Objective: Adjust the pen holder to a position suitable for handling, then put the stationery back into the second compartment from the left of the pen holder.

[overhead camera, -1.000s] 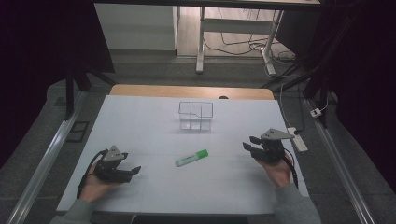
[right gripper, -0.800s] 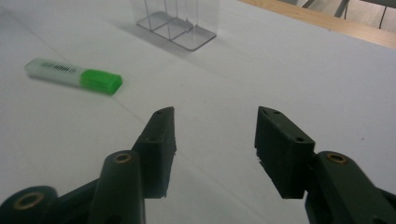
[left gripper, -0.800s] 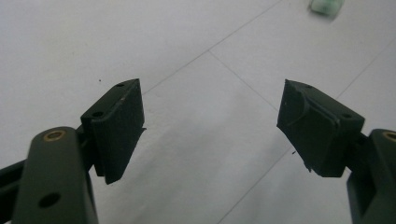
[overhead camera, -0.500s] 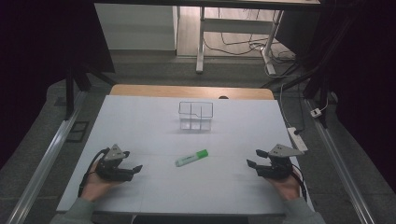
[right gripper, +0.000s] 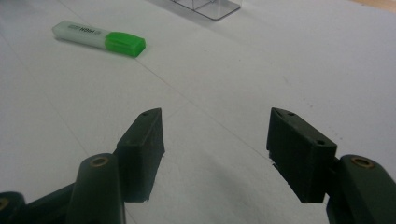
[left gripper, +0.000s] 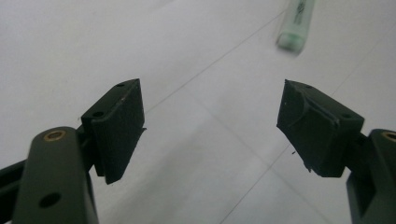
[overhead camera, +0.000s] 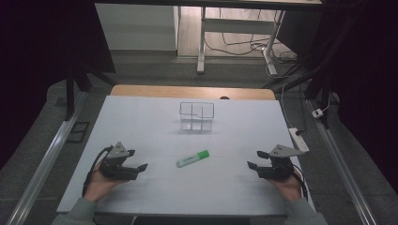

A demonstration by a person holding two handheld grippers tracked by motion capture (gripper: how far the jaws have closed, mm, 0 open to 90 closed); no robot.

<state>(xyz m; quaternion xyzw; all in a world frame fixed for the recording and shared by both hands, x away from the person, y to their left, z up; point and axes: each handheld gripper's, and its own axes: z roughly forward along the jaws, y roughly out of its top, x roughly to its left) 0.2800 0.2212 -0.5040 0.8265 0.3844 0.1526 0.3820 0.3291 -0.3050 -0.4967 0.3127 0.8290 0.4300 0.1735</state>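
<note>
Place: a lab or test room set up for recording is suggested.
Work surface: a white table (overhead camera: 155, 122) is laid out almost bare, with a wooden edge (overhead camera: 187, 91) seen at 12 o'clock.
Framing: metal rails (overhead camera: 42, 164) are run along the floor at 9 and 3 o'clock.
Cabling: a power strip (overhead camera: 299, 139) is placed at 3 o'clock; loose cables (overhead camera: 234, 44) are trailed at 12 o'clock.
Surroundings: dark drapes (overhead camera: 42, 42) are hung on both sides; white desk legs (overhead camera: 202, 37) are seen beyond.

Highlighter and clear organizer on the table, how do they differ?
The highlighter is opaque pale green with a bright green cap; the clear organizer is see-through. The highlighter lies flat on its side between the two grippers; the organizer stands upright farther back, split into compartments. Both rest on the white table, untouched.
</note>
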